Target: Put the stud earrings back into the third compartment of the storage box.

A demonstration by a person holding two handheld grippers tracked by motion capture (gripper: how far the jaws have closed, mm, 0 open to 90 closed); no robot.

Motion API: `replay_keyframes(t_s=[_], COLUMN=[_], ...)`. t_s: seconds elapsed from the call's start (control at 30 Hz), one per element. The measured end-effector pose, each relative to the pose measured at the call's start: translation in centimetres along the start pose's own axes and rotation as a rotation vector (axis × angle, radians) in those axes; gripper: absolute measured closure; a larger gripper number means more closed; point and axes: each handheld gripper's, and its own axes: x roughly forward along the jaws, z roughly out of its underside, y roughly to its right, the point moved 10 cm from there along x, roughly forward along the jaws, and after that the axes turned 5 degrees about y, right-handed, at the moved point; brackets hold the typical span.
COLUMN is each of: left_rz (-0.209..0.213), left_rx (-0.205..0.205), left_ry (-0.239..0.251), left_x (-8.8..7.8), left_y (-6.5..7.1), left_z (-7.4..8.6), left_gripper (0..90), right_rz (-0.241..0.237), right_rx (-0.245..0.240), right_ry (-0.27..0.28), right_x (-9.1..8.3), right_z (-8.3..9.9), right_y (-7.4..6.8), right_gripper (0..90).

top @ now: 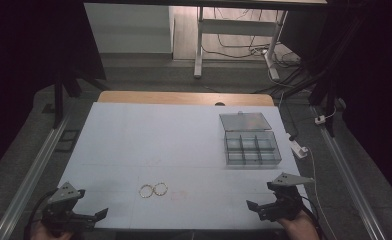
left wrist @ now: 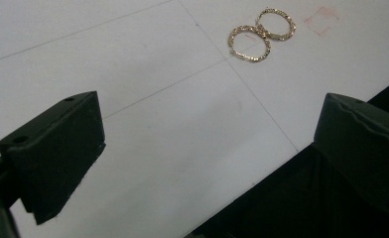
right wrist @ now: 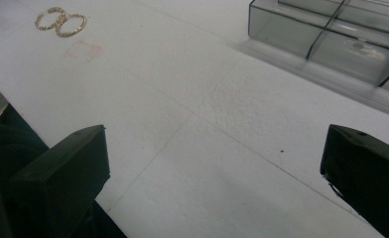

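Two gold hoop earrings (top: 153, 190) lie flat and touching on the white table (top: 159, 140), near its front edge and left of centre. A clear plastic compartment box (top: 252, 148) stands at the right with its lid (top: 245, 121) folded back. My left gripper (top: 91, 204) hovers open at the front left corner, well left of the earrings (left wrist: 264, 32). At the front right, my right gripper (top: 262, 196) is open, below the box (right wrist: 326, 37). Nothing sits between the jaws of the left gripper (left wrist: 207, 158) or the right gripper (right wrist: 212, 183).
A faint red square mark (top: 179, 195) is drawn just right of the earrings (right wrist: 61, 21). The box compartments look empty. Metal rails run along both table sides. A white power strip (top: 298, 147) and cables lie off the right edge.
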Motion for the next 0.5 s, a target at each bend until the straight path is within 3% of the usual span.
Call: replay_keyframes(t_s=[0.27, 0.5], left_rz=[0.004, 0.014], left_rx=[0.0, -0.01], left_ry=[0.001, 0.003], left_x=[0.0, 0.01], left_y=[0.04, -0.01], left_z=[0.0, -0.02], left_gripper=[0.0, 0.0], right_rz=[-0.005, -0.023], right_rx=[-0.005, -0.022], right_ry=[-0.011, 0.022], right_x=[0.04, -0.09], right_z=[0.06, -0.58], right_y=[-0.09, -0.74], right_gripper=[0.0, 0.0])
